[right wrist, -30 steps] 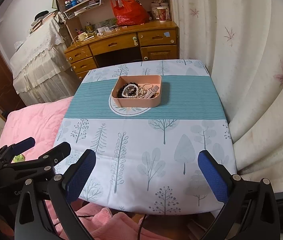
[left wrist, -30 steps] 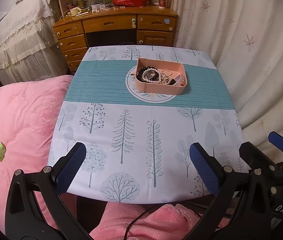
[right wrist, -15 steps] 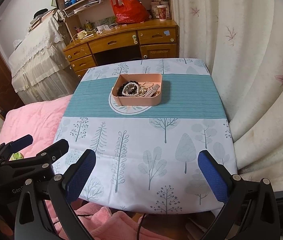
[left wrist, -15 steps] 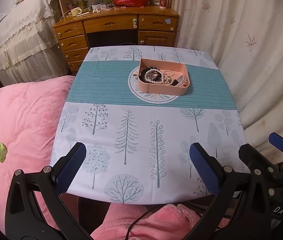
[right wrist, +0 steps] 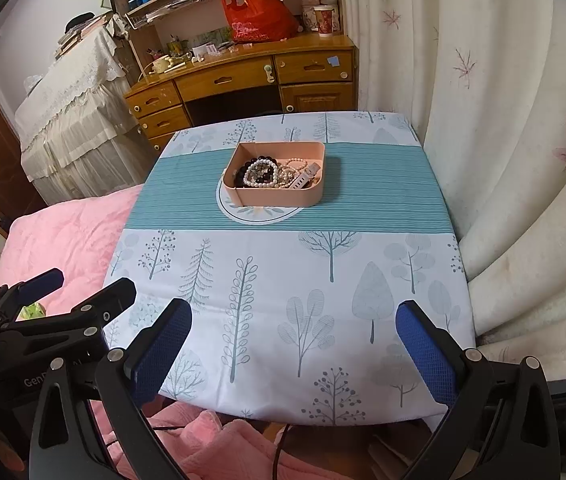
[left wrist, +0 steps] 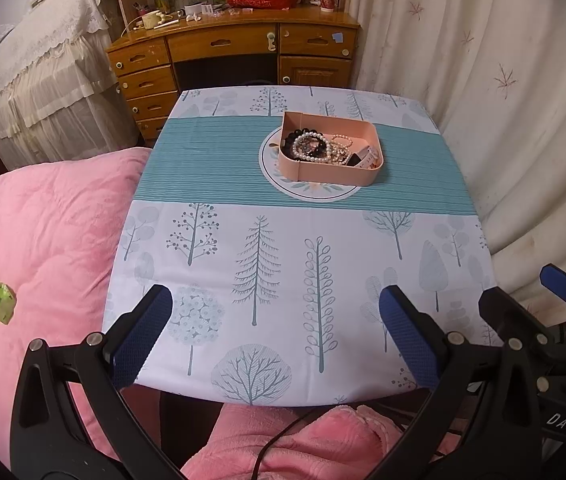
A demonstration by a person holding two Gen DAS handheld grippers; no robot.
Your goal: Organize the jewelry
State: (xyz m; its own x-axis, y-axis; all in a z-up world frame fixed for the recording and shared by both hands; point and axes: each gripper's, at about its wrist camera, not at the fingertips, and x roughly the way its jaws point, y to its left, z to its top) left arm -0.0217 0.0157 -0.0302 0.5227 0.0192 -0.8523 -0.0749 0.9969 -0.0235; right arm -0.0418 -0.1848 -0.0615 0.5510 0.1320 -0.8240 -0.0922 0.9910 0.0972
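A pink box [left wrist: 335, 171] stands on the teal band of the tablecloth, far from both grippers; it also shows in the right wrist view [right wrist: 283, 197]. It holds a pile of jewelry: a white pearl bracelet [left wrist: 310, 148], black beads [right wrist: 243, 174] and a white strap [right wrist: 306, 180]. My left gripper [left wrist: 275, 336] is open and empty over the table's near edge. My right gripper [right wrist: 293, 348] is open and empty, also at the near edge. Each gripper shows at the side of the other's view.
The small table [left wrist: 283, 280] has a tree-print cloth. A pink quilt [left wrist: 43, 220] lies to the left. A cream curtain [right wrist: 503, 160] hangs at the right. A wooden desk [right wrist: 243, 80] with a red bag [right wrist: 259, 12] stands behind.
Both grippers have drifted slightly, so the box sits a little further right and lower in the left view. Both jaws stay open.
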